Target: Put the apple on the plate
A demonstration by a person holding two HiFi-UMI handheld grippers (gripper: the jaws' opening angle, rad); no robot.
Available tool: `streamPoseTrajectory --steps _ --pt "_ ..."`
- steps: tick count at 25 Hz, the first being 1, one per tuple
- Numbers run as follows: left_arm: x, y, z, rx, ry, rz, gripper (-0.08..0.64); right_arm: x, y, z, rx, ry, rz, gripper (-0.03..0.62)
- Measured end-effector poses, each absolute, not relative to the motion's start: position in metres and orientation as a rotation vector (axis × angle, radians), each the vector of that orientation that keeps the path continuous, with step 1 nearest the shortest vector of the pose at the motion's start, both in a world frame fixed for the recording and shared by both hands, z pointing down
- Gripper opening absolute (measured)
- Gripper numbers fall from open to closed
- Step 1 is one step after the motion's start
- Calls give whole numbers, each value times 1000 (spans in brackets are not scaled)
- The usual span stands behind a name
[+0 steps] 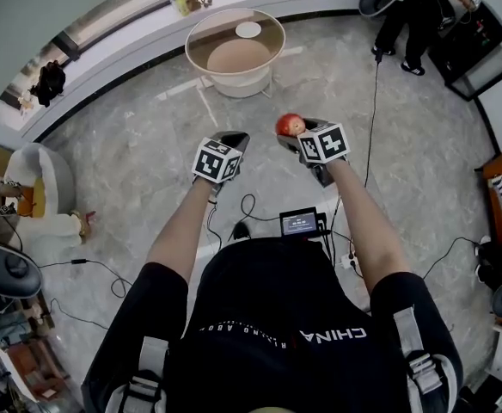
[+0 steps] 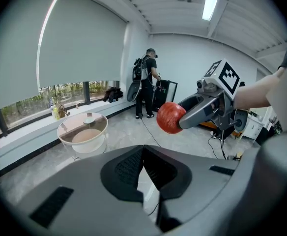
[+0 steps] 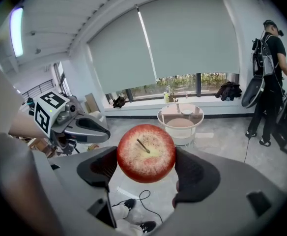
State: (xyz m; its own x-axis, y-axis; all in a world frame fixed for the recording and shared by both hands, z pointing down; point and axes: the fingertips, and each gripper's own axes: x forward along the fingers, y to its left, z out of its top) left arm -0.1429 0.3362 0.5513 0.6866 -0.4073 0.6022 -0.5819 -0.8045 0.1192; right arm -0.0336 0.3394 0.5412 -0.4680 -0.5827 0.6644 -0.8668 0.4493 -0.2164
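Red round apple (image 3: 146, 153) pinched between my right gripper's (image 1: 296, 136) pads, stem toward its camera, up in the air over the grey marble floor (image 1: 131, 162). My left gripper (image 2: 143, 154) is just beside, jaws pressed together, empty. Small white plate (image 1: 248, 29) on the round glass table (image 1: 192, 46), well apart.

The head view looks steeply down on the left tool (image 1: 234, 138), right tool (image 1: 292, 132) and floor (image 1: 131, 153), while each tool view rides close behind its own jaws (catching the other tool too), all sharing the round surface (image 1: 221, 24).
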Motion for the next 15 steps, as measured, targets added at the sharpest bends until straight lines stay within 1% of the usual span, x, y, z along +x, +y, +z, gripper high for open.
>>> streamPoseTrajectory --steps 5,15 --pt "-144 340 553 2590 -792 840 18 -34 345 541 1193 -2208 766 367" --pt "-122 361 554 2578 -811 863 18 -9 371 545 1184 -2217 806 367"
